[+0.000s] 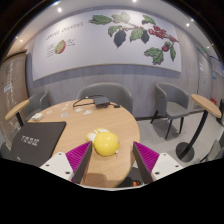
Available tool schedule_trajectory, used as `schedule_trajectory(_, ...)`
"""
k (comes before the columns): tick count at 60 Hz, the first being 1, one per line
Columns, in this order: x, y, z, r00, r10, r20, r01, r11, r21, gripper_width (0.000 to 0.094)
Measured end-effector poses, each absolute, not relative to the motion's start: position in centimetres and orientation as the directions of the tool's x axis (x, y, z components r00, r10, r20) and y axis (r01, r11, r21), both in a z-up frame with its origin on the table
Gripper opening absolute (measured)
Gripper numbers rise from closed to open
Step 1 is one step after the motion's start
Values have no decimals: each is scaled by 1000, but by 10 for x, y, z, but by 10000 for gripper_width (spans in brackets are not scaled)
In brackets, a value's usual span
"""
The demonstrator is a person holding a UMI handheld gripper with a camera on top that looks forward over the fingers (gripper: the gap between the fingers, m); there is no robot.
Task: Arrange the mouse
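A yellow rounded mouse (106,143) lies on the round wooden table (120,122), with a small white piece (95,133) just beside it. My gripper (112,151) is open and empty. The mouse rests on the table just ahead of the fingertips, nearer the left finger (80,155) than the right finger (146,155), with a gap at either side. A black mat with white lettering (35,140) lies on the table to the left of the fingers.
A dark object with a cable (95,100) lies at the table's far edge. Grey chairs (172,105) stand around the table, one at the right and one behind (105,92). A wall with a leaf-and-berry mural (135,35) is beyond.
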State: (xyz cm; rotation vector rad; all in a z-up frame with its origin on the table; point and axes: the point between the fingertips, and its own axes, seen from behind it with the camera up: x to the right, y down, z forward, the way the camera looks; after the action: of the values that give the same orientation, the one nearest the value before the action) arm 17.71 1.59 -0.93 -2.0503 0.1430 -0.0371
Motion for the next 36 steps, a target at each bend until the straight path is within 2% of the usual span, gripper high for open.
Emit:
schedule_trajectory(9,180,61,-14,998,-61,-20,-46,-453,-890,801)
schedule_trajectory(12,181,72,-15,999,-33,12,-4,-448,-894,686)
schedule_trajectory(14,181,79,-15,1000,-18,12,3,-435,-900,545)
schedule_trajectory(15,182,81,-16,1000,-29,0,-13,-429,-903,515)
schedule_trajectory(22,190,85,-14,997,-83,-9,-44,-426,-904,381)
schedule_trajectory(26,192,73,-7,992,-119,-34,-83,-439,-895,349)
schedule_trajectory(29,181,59,21,990,-129,-54,-102,-397,-912,346)
schedule_trajectory(34,137,38,93,986,-121,-112,-141,-263,-954,345)
schedule_trajectory(36,114,28,120,987,-115,-116,-141,-238,-961,346)
